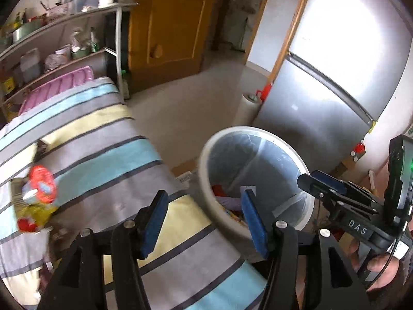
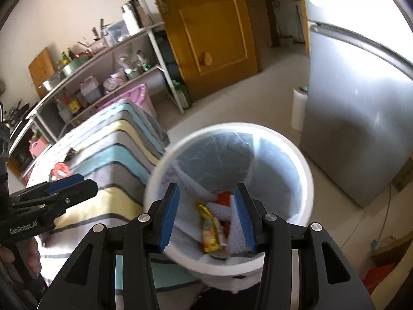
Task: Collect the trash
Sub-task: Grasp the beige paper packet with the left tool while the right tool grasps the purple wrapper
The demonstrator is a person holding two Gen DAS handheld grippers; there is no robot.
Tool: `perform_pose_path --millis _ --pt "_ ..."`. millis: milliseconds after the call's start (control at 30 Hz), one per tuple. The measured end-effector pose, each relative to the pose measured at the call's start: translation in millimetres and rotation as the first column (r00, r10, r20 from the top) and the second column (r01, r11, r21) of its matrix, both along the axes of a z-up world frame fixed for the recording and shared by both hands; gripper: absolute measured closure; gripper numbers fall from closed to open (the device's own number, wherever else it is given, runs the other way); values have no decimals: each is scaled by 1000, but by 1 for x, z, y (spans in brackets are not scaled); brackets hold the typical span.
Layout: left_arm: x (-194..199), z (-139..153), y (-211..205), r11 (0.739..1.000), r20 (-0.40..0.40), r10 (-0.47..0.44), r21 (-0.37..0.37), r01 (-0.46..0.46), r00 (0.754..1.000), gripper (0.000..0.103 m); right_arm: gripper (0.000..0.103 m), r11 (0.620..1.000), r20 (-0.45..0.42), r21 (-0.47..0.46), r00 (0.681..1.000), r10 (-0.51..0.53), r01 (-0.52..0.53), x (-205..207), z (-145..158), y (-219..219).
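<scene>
A white trash bin (image 1: 206,180) with a clear liner stands on the floor beside the striped table; it also shows in the right wrist view (image 2: 304,170). Inside lie a yellow wrapper (image 2: 209,228), white paper and red scraps. My right gripper (image 2: 206,214) is open and empty, held above the bin's mouth. My left gripper (image 1: 204,219) is open and empty over the table's edge by the bin. Red and yellow snack wrappers (image 1: 38,193) lie on the striped cloth at the left; a red one shows in the right wrist view (image 2: 60,170).
The table wears a striped cloth (image 1: 103,155). A silver fridge (image 1: 335,72) stands right of the bin, with a white roll (image 1: 247,108) beside it. A cluttered shelf rack (image 1: 51,51), a pink bin (image 2: 139,98) and a brown door (image 1: 170,25) are behind.
</scene>
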State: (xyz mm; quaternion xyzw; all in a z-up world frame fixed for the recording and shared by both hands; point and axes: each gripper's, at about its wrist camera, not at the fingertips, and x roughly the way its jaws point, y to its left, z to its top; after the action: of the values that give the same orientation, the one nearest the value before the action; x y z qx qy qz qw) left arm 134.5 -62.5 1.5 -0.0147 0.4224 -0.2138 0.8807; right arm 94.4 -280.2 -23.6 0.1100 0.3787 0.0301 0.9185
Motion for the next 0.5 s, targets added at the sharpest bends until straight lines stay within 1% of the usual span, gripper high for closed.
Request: perform_pose_path --millis 133,200,267,400,500 --pt "-13 10 35 998 36 62 -15 -62 997 40 58 998 31 -2 998 55 -55 -7 10 29" --pt "-20 14 53 996 59 93 -8 -93 994 38 58 996 42 3 995 87 -87 -10 12 43" --pt "-26 16 71 991 73 136 1 -137 988 38 58 993 49 4 992 119 -120 -12 14 60" --pt "-35 16 107 980 84 199 -14 -198 976 37 58 982 52 8 981 187 -187 -15 14 92" --pt "-42 14 138 965 87 262 -17 -262 961 36 58 969 57 2 967 247 -247 -17 13 116"
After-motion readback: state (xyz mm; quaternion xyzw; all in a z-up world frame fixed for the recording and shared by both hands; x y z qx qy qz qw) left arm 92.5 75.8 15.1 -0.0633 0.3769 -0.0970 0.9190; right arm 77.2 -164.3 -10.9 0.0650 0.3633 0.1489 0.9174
